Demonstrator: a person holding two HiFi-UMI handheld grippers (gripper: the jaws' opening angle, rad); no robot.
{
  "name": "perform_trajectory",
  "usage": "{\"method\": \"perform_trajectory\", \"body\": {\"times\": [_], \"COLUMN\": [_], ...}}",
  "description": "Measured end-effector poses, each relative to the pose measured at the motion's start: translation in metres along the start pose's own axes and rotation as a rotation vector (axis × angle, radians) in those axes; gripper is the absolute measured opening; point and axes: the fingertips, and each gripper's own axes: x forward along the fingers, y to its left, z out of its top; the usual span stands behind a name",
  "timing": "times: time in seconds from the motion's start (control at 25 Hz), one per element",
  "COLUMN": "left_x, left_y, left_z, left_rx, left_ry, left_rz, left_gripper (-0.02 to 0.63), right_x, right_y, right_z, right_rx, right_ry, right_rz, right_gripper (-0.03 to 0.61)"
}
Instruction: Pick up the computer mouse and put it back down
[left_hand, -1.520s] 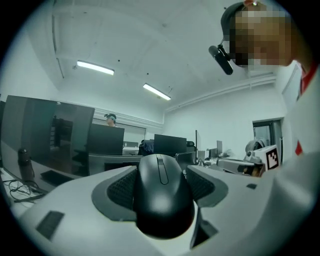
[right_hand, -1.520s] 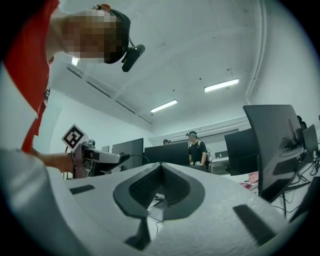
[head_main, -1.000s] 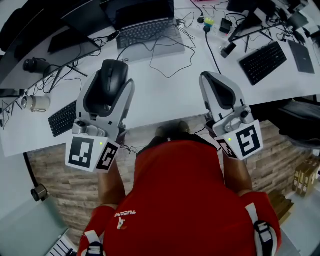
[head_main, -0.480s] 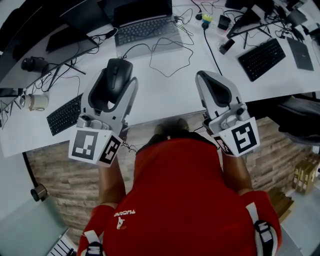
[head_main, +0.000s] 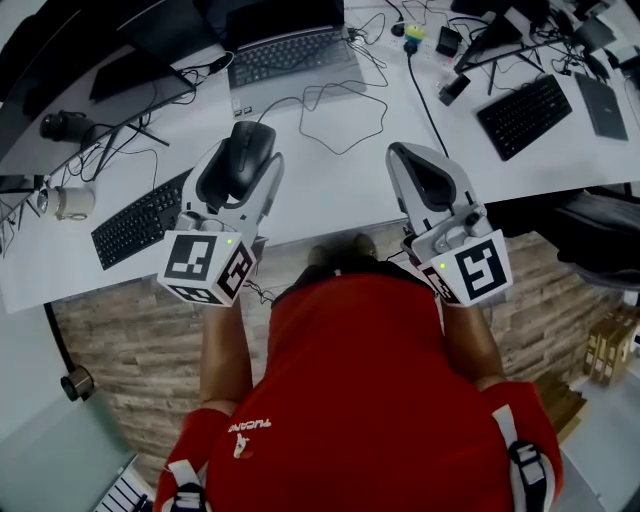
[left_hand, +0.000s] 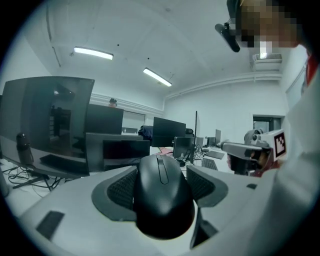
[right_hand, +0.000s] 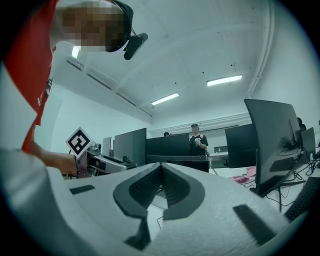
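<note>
White desk, crowded at the back and sides. The front strip is the only bare part.

Open laptop sits at the back. A black keyboard lies at the left, close beside the working gripper. A put-down that drifts left lands on its keys, not on the desk.

Left gripper: jaws clamped on the flanks of the black computer mouse, ribbed pads against both sides. The mouse appears to be in the air above the front part of the desk, nose pointing away from the person.

Right gripper: jaws pressed together, nothing between them, held over the desk's near edge, well apart from the left. No risk unless it swings across.

Main hazard, as I judge it: the mouse shell is smooth and rounded, and only its sides are held. A tilt or a slackened squeeze lets it slide out. This near the desk edge, it could bounce to the floor.

Loose cable loops just ahead. A mouse set on it would rock or sit crooked.
</note>
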Motion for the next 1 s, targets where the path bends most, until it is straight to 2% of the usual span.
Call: {"method": "perform_trajectory", "body": {"times": [0.6, 0.8, 1.0], "left_x": [0.060, 0.075, 0.082], "left_y": [0.025, 0.031, 0.035], "left_z": [-0.145, -0.185, -0.212], "left_rx": [0.002, 0.005, 0.009], "left_ry": [0.346, 0.448, 0.514], "left_rz": [0.010, 0.006, 0.003], "left_gripper": [0.305, 0.305, 0.306], "right_x": [0.010, 0.013, 0.014], "right_y": [-0.005, -0.008, -0.010], "right_z": [-0.035, -0.039, -0.044], "right_rx": [0.010, 0.016, 0.020], "right_ry": [0.068, 0.075, 0.082], "right_rz": [-0.002, -0.005, -0.010], "right_gripper": [0.005, 0.003, 0.004]}}
